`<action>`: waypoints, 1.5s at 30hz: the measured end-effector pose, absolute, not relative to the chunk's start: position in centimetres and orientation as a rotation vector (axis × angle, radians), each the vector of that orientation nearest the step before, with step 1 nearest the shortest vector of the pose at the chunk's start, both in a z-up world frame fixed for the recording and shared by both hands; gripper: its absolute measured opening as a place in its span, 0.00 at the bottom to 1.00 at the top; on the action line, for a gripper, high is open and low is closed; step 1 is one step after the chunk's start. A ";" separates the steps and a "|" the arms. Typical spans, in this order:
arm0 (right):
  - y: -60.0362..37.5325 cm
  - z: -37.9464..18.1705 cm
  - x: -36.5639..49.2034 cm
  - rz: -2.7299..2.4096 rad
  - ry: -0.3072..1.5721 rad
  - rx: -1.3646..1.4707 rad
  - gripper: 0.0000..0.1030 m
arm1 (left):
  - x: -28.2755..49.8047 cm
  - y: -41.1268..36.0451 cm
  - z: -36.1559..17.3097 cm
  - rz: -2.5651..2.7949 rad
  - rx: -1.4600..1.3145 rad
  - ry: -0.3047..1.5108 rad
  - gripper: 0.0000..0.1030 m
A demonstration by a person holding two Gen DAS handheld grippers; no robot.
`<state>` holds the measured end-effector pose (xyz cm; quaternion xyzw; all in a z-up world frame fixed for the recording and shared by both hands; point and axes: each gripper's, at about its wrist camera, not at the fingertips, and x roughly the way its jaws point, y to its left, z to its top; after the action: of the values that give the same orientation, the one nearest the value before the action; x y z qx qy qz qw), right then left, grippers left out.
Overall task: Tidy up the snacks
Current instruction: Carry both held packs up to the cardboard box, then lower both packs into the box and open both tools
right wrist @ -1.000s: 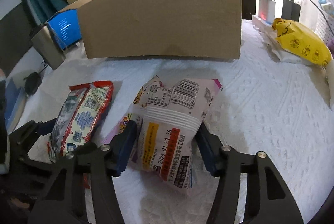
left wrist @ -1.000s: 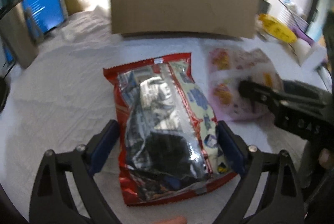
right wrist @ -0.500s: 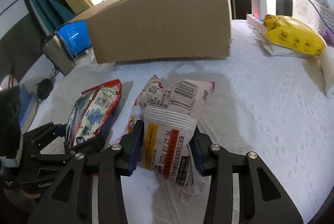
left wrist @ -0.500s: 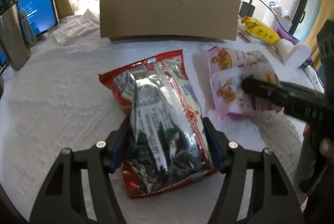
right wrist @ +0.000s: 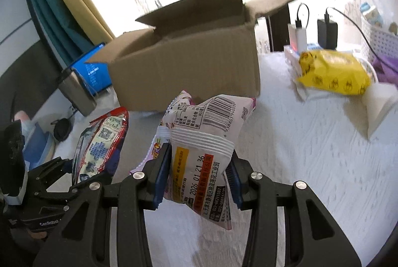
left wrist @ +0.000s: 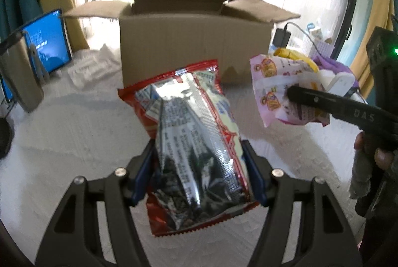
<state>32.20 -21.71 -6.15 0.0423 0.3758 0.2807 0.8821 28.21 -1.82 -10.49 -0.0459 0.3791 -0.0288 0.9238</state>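
Risk first, as a guess from how things sit. On the left: red snack bag (left wrist: 196, 142) pinched only across its lower half, upper part leaning forward unsupported; liable to slide out between the pads, since slick foil under a squeeze tends to creep. Ahead: open cardboard box (left wrist: 194, 43) with flaps splayed outward; easy to snag a bag corner on the near wall or a side flap on the way in. On the right: pink-and-white snack bag (right wrist: 206, 150) gripped at its crimped middle, puffy top sagging toward the box; possible to burst or swing loose under a jerk. Two loads close together, so a knock between them quite likely over the opening.

Left gripper (left wrist: 199, 175): narrowed to the bag's width, blue pads pressed into both sides of the red snack bag, lifted clear of the white tablecloth (left wrist: 62, 142).

Right gripper (right wrist: 199, 175): drawn in tight, pads clamped on the pink-and-white snack bag, also off the cloth, just short of the box.
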 end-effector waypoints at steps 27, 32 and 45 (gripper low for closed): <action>-19.5 0.2 36.6 0.582 0.659 0.067 0.43 | 35.7 1.9 -2.6 -0.098 -0.049 0.616 0.65; -19.4 1.1 38.2 0.570 0.644 0.076 0.43 | 38.2 2.3 -2.3 -0.111 -0.055 0.633 0.65; -18.9 2.0 43.5 0.520 0.653 0.090 0.43 | 45.1 2.8 -1.8 -0.100 -0.061 0.678 0.66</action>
<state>43.47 -18.86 2.04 0.0436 0.3168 0.2525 0.9132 45.11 2.83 -1.80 -0.0301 0.3322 -0.0489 0.9415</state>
